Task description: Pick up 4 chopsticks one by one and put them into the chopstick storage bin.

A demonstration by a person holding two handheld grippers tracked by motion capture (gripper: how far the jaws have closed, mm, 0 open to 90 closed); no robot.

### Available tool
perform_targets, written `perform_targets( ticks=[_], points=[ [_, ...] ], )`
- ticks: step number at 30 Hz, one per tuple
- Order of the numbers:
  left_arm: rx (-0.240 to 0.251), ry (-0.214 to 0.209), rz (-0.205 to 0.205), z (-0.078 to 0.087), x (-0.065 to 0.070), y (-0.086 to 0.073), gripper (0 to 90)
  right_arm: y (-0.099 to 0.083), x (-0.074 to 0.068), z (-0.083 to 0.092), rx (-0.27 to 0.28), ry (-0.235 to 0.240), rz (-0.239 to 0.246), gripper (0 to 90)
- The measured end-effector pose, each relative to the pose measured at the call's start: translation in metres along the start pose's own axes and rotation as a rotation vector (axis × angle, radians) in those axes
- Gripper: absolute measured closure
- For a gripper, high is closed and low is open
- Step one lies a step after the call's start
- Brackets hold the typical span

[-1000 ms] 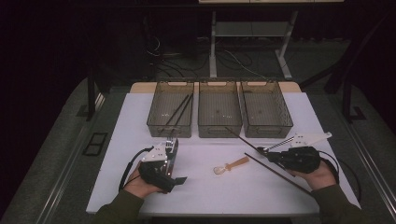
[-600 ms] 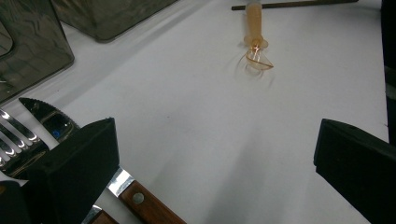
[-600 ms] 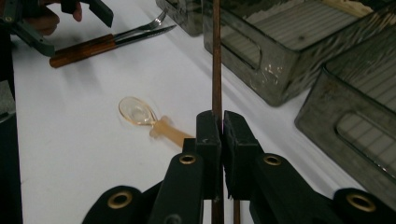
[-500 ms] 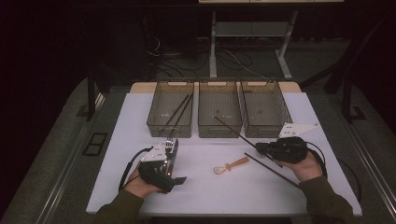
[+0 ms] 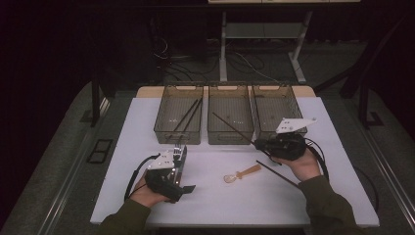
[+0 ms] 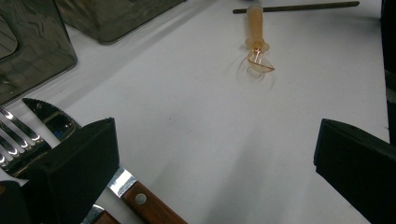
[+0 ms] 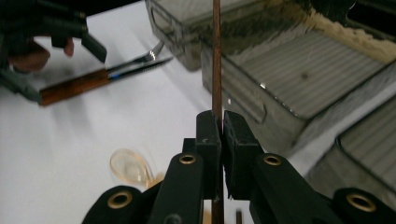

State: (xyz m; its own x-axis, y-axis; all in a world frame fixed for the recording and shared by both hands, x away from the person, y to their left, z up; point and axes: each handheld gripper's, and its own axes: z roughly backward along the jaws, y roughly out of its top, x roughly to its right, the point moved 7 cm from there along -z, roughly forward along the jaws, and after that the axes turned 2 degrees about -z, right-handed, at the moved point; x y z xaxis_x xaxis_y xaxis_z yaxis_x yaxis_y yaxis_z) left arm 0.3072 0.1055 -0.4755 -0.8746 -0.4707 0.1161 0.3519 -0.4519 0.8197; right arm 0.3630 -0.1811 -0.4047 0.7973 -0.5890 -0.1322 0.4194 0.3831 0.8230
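Now the right gripper (image 5: 259, 143) pinches a chopstick (image 5: 230, 127), whose long axis runs toward ten o'clock, tip over the middle bin (image 5: 230, 135). Another chopstick (image 5: 277, 174) lies at five o'clock of it on the tabletop (image 5: 220, 200). Bare tabletop spreads before the left gripper (image 6: 210, 163), its jaws spread.
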Motion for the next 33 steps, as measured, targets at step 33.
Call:
perform_targets(
  ticks=[33],
  points=[
    [0.001,0.023,0.023,0.000,-0.001,0.000,0.0,0.098,-0.005,-0.098,0.043,-0.024,-0.033,85.5]
  ],
)
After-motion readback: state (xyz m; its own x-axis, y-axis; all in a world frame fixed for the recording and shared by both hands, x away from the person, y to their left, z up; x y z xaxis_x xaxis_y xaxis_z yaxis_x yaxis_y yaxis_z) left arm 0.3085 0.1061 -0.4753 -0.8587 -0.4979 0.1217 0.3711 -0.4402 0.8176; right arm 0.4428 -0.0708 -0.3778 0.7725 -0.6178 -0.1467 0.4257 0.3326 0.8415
